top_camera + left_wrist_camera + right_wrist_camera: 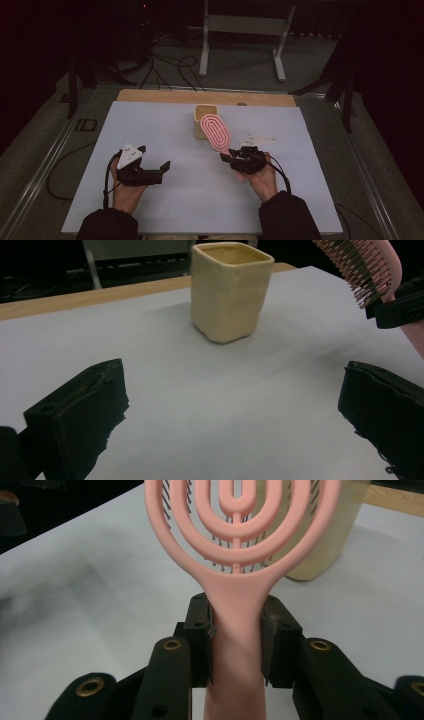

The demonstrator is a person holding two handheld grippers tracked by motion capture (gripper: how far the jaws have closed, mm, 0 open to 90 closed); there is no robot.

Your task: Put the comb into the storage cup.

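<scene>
Right tool [235, 630] clamps the pink hairbrush [240, 540] handle, tilted toward the cup [205, 120]; left tool [150, 162] gapes.

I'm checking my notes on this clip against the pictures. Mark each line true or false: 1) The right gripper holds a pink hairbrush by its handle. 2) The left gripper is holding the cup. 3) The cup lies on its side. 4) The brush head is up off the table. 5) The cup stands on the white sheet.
1) The right gripper holds the pink hairbrush by its handle: true; both jaws press on the handle.
2) False: the left gripper is open with nothing between its jaws, well short of the cup.
3) False: the cup stands upright, mouth up.
4) True: the head is raised, near the cup.
5) True: it stands on the white sheet.
</scene>
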